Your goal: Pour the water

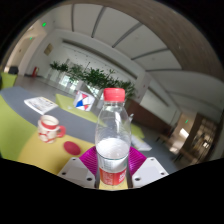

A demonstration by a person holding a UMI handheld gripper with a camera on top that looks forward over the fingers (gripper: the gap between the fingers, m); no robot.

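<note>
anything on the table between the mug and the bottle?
Gripper view: a small red disc, probably the cap, lies between mug and bottle.

From my remote seat I can't see the base of the bottle (pixel 113 135), which drops out of sight between the fingers (pixel 82 168), and the pads (only slivers of them show) are mostly covered by it, so contact is unclear. The print on the far carton (pixel 84 101) and on the papers (pixel 41 104) is too small to read.
</note>
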